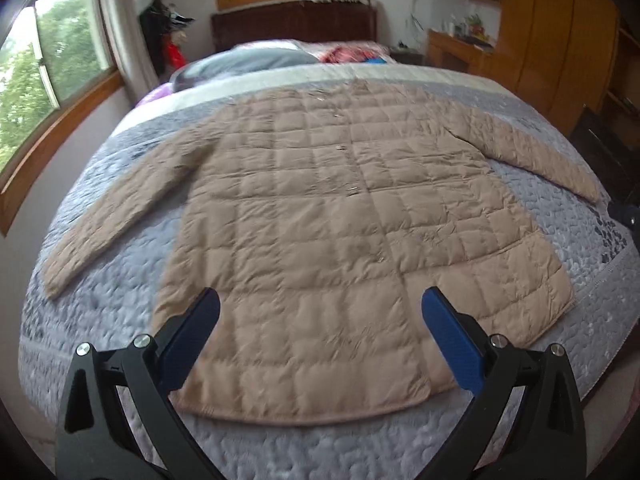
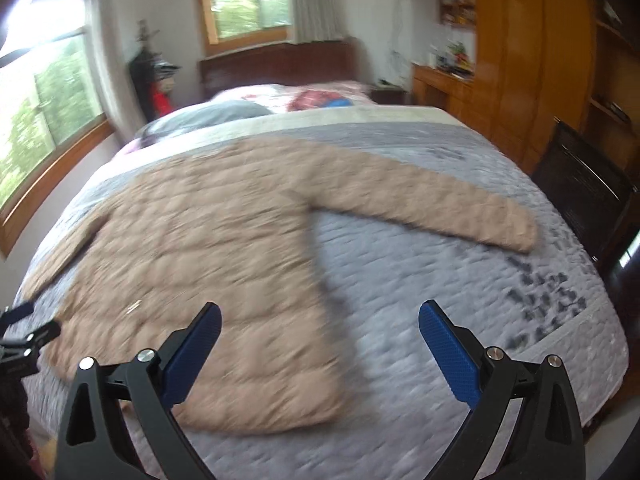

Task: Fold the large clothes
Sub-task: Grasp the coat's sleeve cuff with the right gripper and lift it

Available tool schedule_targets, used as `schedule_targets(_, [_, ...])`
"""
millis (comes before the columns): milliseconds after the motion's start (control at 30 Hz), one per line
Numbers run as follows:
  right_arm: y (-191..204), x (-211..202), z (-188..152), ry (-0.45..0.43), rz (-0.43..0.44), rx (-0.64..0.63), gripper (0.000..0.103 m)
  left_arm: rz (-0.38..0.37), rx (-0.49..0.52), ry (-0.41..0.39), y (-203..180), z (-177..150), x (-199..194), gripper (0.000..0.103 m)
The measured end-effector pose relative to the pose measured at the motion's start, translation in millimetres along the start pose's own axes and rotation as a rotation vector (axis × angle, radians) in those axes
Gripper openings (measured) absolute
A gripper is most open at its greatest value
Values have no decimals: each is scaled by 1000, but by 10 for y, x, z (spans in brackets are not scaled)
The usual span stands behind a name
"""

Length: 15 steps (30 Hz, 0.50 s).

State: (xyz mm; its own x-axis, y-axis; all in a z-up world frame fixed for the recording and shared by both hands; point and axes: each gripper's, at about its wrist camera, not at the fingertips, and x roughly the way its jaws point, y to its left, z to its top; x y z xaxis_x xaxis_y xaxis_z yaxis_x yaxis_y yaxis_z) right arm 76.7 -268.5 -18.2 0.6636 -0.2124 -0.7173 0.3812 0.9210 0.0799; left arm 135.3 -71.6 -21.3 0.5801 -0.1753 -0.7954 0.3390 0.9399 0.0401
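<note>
A beige quilted coat lies flat, front up, on the grey bedspread, both sleeves spread out to the sides and its hem toward me. My left gripper hovers open above the middle of the hem, nothing between its blue pads. In the right wrist view the same coat is blurred. My right gripper hangs open above the coat's right hem corner and the bedspread, with the right sleeve stretched ahead of it. The left gripper's tip shows at that view's left edge.
Pillows and folded bedding lie at the head of the bed before a dark headboard. Wooden wardrobes and a desk stand to the right, a dark chair beside the bed. Windows run along the left wall.
</note>
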Motion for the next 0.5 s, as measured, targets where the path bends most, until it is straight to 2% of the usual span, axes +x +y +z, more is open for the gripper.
schedule_targets(67, [-400,214,260,18,-33,66,99,-40,28,42,-114,275,243,100])
schedule_targets(133, [-740,408,450,45,-74,114,99,-46,57,80,-251,578,534,100])
schedule_targets(267, [-1469,786,725,110,-113,220,99,-21,127,62,-524,1058,978,100])
schedule_targets(333, [-1866,1003,828,146,-110,283,99,-40,123,73,-607,1260,1199,100])
schedule_targets(500, [-2510,1463,874,229,-131,383,95,-75,67,103,-771,1683,1668,100])
